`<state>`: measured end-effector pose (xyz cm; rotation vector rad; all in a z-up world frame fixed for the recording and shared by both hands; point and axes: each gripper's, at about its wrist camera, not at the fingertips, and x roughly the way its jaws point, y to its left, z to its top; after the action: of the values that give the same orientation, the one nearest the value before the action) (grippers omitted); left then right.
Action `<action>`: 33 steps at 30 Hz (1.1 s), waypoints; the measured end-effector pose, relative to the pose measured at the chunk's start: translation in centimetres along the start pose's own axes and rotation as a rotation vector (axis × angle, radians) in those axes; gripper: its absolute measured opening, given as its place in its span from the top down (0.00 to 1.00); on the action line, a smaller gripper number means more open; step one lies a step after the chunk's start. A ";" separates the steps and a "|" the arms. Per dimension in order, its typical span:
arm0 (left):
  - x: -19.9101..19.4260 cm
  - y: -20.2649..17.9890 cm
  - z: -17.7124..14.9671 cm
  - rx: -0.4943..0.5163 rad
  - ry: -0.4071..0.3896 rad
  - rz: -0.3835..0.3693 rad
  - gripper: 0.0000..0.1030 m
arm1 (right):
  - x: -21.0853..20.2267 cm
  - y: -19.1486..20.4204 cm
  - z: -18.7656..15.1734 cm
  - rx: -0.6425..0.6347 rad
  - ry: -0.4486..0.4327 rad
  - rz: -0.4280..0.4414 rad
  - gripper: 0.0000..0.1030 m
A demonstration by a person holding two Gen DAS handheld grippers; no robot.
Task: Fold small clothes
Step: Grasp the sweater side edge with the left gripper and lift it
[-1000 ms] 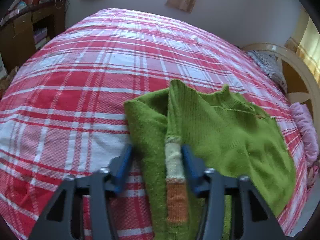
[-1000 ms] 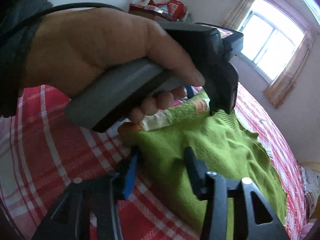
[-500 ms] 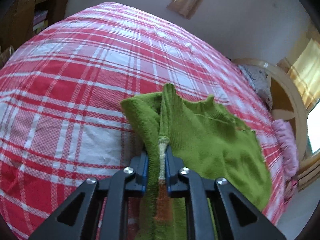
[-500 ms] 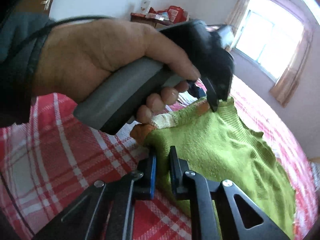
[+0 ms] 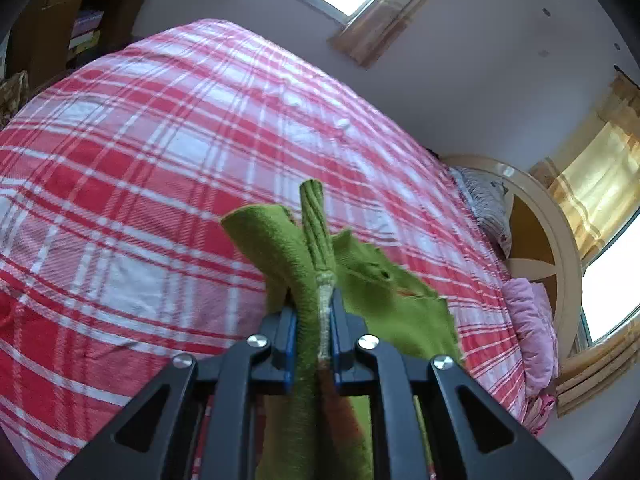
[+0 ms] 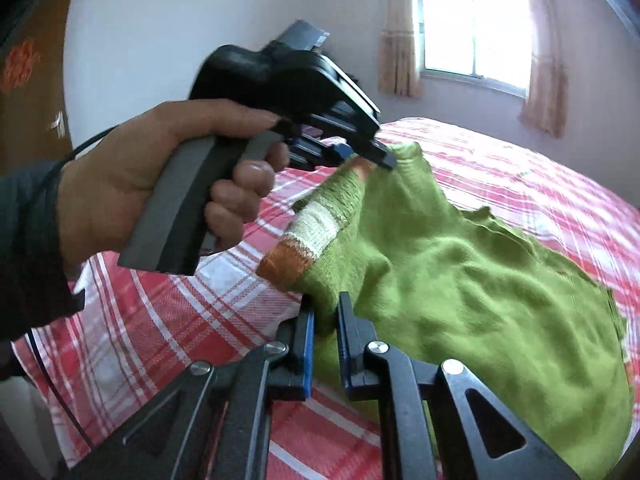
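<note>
Green knitted wool, in the form of a small sweater (image 6: 460, 276) with a cream and orange banded cuff (image 6: 308, 236), lies partly on the red-and-white plaid bedspread (image 5: 160, 152) and is partly lifted clear of it. Both tools grip one side of the garment, judged to be the edge that must be carried over the body to make a fold.

The left gripper (image 5: 314, 332) has its blue-padded jaws pressed together on a bunched ridge of the green knit, with the cream band of the cuff running between the pads. Gripping through the sleeve and the layer under it lets both layers travel as one. In the right wrist view the same tool (image 6: 372, 156) is seen pinching the fabric at the orange end of the sleeve, so that the sleeve hangs taut below it.

The right gripper (image 6: 324, 332) is clamped on a pleat of the green knit just below the orange band, near the corner of the garment. Two grip points along one edge keep that edge straight.

The person's left hand (image 6: 160, 176) wraps the grey handle, index finger on the trigger, in a dark sleeve (image 6: 28, 248). Both tools point forward and downward over the bed.
</note>
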<state>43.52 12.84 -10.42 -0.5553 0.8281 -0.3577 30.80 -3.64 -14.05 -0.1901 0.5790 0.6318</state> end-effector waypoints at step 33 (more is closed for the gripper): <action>5.4 -12.5 -1.5 0.113 0.030 -0.078 0.87 | -6.7 -10.3 -3.2 0.323 -0.125 0.037 0.94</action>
<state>44.71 -0.37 -7.09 -0.4783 0.8110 -0.4822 31.22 -16.32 -12.99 0.1623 0.5561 0.5726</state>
